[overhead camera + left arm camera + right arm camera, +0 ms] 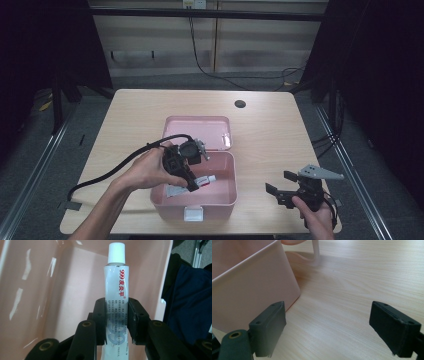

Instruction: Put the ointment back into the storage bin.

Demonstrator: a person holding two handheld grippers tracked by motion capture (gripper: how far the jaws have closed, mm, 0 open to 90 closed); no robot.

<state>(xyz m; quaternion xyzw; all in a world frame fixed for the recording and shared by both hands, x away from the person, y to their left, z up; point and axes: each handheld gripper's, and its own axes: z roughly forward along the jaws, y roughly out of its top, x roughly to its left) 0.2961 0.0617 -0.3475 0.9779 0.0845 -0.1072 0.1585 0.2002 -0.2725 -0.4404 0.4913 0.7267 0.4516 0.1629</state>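
A pink plastic box stands open at the table's middle, its lid lying flat behind it. My left gripper reaches down into the box and is shut on a white ointment tube. In the left gripper view the tube shows red lettering and a white cap pointing away, clamped between the jaws of the left gripper above the box's pink floor. My right gripper hovers open over bare table to the right of the box. The right gripper holds nothing, and the box wall is at its left.
A white latch sits on the box's front wall. A round cable hole lies in the wooden table behind the lid. The left gripper's black cable trails off the table's left front. Dark blue cloth shows past the box rim.
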